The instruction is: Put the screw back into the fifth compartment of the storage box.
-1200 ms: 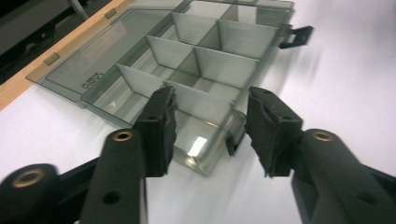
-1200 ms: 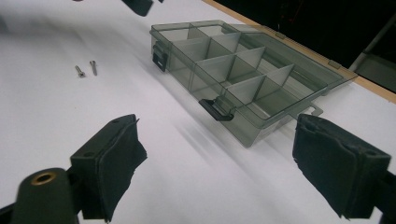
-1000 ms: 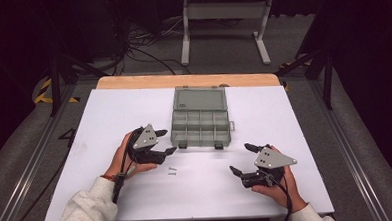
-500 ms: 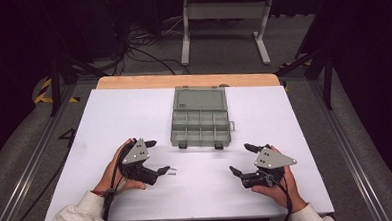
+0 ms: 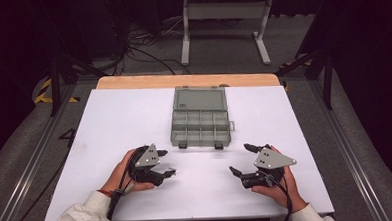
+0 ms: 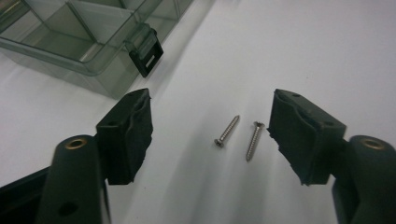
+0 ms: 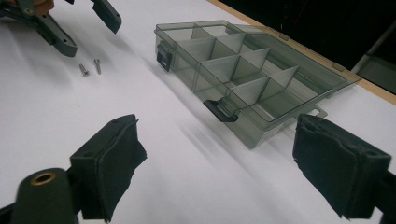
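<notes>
My left gripper [image 6: 210,135] hangs with jaws wide apart around two small screws [image 6: 238,137] lying on the white table [image 5: 109,124], just short of the open plastic box [image 5: 200,116]. They look light, hard and slippery; I'd pinch one across its shank. My right gripper [image 7: 215,172] is open and empty.

On my white table [image 5: 124,123] sits a clear grey box [image 5: 200,121], its lid open flat behind the compartments. Two screws [image 6: 227,131] lie side by side near its latch [image 6: 146,51]. Beyond stand a white stand [image 5: 224,11] and floor cables [image 5: 141,53].
</notes>
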Demonstrator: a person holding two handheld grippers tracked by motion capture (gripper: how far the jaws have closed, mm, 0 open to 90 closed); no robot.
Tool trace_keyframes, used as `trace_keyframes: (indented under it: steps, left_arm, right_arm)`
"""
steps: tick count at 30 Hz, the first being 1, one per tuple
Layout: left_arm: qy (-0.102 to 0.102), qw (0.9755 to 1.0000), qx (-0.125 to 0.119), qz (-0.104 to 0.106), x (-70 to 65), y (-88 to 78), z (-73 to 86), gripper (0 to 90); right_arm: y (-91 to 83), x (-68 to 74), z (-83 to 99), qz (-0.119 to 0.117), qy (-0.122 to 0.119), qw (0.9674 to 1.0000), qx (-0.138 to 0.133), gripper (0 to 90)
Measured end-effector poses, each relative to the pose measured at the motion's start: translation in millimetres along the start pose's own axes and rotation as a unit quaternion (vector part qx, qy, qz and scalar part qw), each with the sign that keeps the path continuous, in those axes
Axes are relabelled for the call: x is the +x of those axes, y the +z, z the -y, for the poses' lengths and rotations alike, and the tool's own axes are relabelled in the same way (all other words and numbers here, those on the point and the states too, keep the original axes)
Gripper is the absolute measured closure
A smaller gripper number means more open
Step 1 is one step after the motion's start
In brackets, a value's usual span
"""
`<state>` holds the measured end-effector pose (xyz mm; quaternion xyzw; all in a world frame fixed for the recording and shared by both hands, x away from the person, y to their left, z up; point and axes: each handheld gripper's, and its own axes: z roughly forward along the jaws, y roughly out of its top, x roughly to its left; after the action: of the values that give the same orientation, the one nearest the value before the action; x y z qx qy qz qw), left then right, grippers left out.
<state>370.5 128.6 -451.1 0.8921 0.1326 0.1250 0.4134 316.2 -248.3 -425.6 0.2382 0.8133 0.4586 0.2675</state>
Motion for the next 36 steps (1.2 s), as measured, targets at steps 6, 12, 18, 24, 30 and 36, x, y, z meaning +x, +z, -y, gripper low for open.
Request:
trace_keyframes:
  steps: [6,12,18,24,30,36]
  left_arm:
    - [0.009,0.9996,0.018,0.021,2.3,8.2,-1.9,46.5]
    - [0.011,0.9992,0.030,0.025,6.6,13.7,-1.1,53.1]
    - [0.012,0.9987,0.036,0.034,8.3,18.0,-0.9,58.2]
    - [0.019,0.9978,0.048,0.040,5.1,22.1,-2.9,68.2]
    - [0.035,0.9964,0.058,0.052,1.4,22.4,-5.1,84.2]
    - [0.028,0.9967,0.053,0.055,1.0,22.0,-3.7,87.7]
  right_arm:
    - [0.5,-0.3,0.6,0.000,0.000,1.0000,0.002,15.1]
    - [0.8,-0.1,0.9,-0.001,-0.002,1.0000,0.003,15.1]
    - [1.6,-0.3,1.3,-0.001,-0.002,1.0000,0.005,15.1]
    - [3.4,0.1,2.2,-0.009,0.000,0.9999,0.007,15.0]
    - [3.8,0.8,2.4,-0.012,-0.001,0.9999,0.009,15.0]
    - [4.3,1.5,2.4,-0.015,-0.002,0.9998,0.011,14.9]
